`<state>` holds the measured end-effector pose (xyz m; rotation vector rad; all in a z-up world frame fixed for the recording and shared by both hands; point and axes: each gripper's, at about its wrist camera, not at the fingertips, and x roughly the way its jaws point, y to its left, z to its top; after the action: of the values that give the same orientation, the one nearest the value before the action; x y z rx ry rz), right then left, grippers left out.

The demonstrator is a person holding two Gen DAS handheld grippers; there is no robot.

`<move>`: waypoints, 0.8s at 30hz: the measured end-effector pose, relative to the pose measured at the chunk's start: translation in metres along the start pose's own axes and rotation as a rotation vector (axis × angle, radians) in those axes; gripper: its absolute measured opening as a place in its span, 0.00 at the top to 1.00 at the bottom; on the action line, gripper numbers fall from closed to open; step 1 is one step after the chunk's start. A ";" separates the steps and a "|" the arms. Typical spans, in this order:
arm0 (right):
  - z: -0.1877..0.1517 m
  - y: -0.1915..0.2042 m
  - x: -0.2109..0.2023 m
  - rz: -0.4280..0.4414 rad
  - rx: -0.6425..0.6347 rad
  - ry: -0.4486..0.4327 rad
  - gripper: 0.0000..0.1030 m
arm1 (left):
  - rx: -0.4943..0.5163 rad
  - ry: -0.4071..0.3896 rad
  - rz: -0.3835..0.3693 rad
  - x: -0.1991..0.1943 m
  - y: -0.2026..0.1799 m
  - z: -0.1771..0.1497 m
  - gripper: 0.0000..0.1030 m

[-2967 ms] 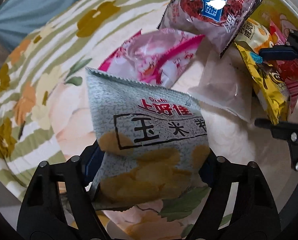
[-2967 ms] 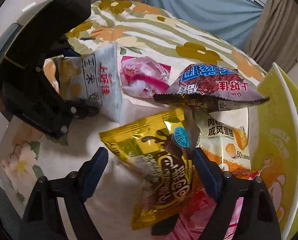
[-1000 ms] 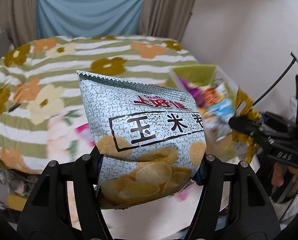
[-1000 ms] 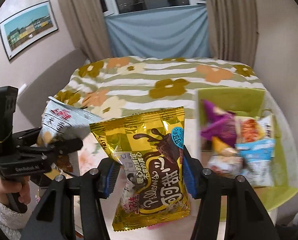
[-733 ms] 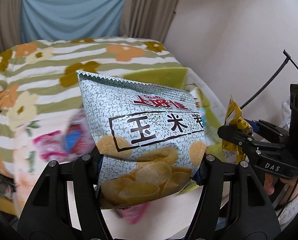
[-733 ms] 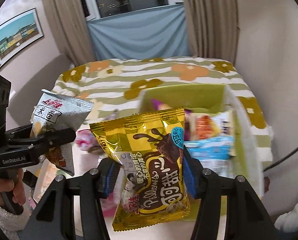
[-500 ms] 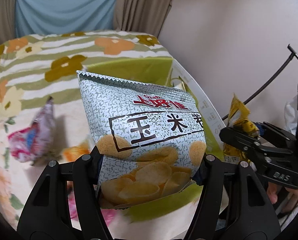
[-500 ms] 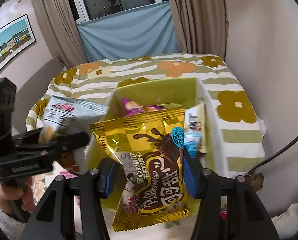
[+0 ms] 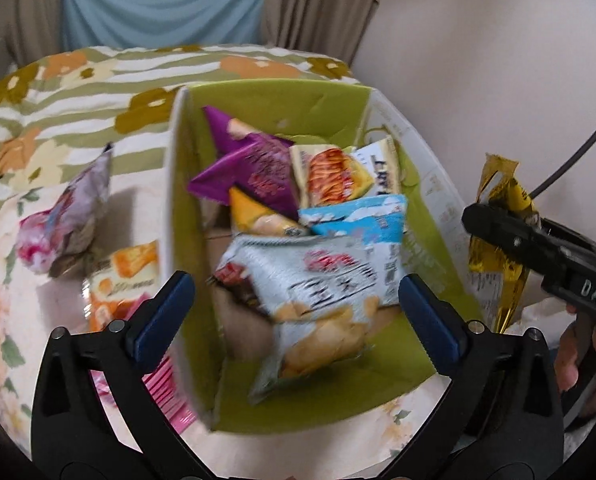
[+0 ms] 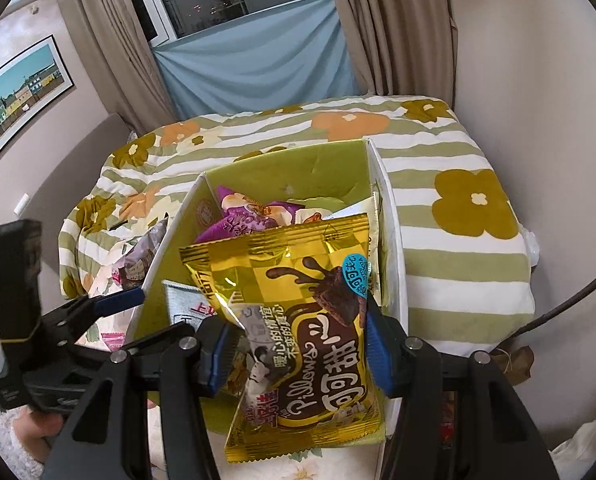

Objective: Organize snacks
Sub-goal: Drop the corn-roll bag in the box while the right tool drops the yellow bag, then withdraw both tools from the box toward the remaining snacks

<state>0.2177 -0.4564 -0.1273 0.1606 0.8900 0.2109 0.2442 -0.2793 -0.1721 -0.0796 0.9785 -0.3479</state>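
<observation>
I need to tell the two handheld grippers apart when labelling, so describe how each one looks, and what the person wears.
Both are black plastic frames with silver screws and blue pads on the fingers. The left gripper carries a black block with a yellow band on its body, seen from the right wrist. The right gripper bears white "DAS" lettering, with a dark cable behind it. A fuzzy white sleeve covers the left wrist.

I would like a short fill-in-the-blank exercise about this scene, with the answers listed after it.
1. The grey chip bag is dropping into the ____ box.
2. The right gripper is shut on a ____ snack bag.
3. The left gripper has jaws that are ____, with no pad pressing on a bag.
4. A purple packet lies ____ the box.

Answers: green; gold; opening; inside
</observation>
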 end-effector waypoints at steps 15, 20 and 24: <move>0.001 0.005 0.030 0.015 0.010 0.005 0.49 | -0.077 -0.021 0.119 -0.036 0.027 -0.020 0.02; -0.011 0.005 0.033 0.013 0.009 0.009 0.15 | -0.073 -0.020 0.139 -0.040 0.028 -0.028 0.02; -0.017 0.004 0.028 0.025 0.008 -0.001 0.06 | -0.073 -0.017 0.143 -0.044 0.030 -0.038 0.02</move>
<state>0.2208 -0.4451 -0.1582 0.1792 0.8881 0.2307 0.1979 -0.2331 -0.1653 -0.0786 0.9747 -0.1799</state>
